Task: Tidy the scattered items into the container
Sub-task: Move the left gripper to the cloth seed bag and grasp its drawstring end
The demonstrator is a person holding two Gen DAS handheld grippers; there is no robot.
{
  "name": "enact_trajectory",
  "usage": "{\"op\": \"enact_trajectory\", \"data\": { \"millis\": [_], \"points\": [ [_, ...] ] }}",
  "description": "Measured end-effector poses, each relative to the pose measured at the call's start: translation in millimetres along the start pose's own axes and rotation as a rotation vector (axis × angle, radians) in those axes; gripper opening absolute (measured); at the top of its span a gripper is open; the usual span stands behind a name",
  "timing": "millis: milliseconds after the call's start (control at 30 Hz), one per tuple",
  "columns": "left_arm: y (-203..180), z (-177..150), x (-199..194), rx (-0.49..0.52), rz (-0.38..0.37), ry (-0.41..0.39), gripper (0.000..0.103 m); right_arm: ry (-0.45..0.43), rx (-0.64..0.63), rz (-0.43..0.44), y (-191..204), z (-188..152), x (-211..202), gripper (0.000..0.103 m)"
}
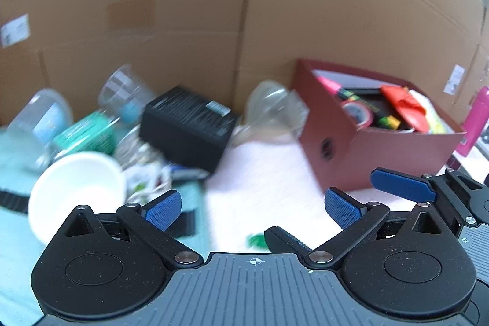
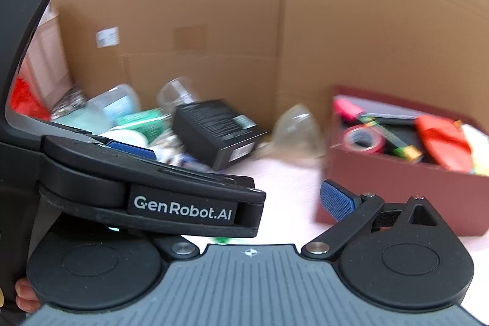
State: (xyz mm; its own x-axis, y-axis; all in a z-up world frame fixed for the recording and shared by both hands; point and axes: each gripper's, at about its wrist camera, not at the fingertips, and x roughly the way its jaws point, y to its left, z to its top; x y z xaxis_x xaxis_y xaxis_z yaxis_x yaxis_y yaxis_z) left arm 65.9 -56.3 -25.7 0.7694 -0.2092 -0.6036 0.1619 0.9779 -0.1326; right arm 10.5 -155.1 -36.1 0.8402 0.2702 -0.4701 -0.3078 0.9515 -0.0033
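Both views motion-blurred; I can't read labels. Left gripper (image 1: 255, 208) jaws spread wide, nothing between. Right gripper (image 2: 244, 197) also wide and empty, but its left finger is hidden behind left gripper's body crossing at 9 o'clock; I see only right pad (image 2: 336, 202). Maroon box (image 1: 351, 161) at 2 o'clock, holding highlighters (image 1: 331, 86), tape roll (image 1: 357, 112), red packet (image 1: 403, 106). Scattered pile at 10 o'clock: black carton (image 1: 186, 127), white bowl (image 1: 76, 191), clear plastic cups (image 1: 275, 106), green pack (image 1: 85, 133). Cardboard wall (image 1: 183, 5) behind.
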Motion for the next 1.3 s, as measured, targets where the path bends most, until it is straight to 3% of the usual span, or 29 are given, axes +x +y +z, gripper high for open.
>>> {"op": "enact_trajectory", "data": {
  "millis": [267, 467, 667, 967, 1300],
  "points": [
    [43.9, -19.8, 5.3, -0.008, 0.045, 0.032, 0.103, 0.048, -0.03, 0.058, 38.5, -10.8, 17.5, 0.1],
    [78.4, -16.9, 24.5, -0.113, 0.064, 0.071, 0.099, 0.098, -0.038, 0.05, 46.6, -13.6, 38.5, 0.097],
    [101.7, -8.8, 30.0, -0.145, 0.09, 0.058, 0.099, 0.124, -0.062, 0.068, 54.6, -12.1, 62.2, 0.092],
    [110.9, 9.0, 52.4, -0.11, 0.035, 0.094, 0.087, 0.141, -0.067, 0.134, 68.7, -0.8, 96.3, 0.072],
    [121.2, 18.1, 63.5, -0.092, 0.017, 0.113, 0.091, 0.163, -0.093, 0.17, 77.1, 2.3, 114.5, 0.058]
  ]
}}
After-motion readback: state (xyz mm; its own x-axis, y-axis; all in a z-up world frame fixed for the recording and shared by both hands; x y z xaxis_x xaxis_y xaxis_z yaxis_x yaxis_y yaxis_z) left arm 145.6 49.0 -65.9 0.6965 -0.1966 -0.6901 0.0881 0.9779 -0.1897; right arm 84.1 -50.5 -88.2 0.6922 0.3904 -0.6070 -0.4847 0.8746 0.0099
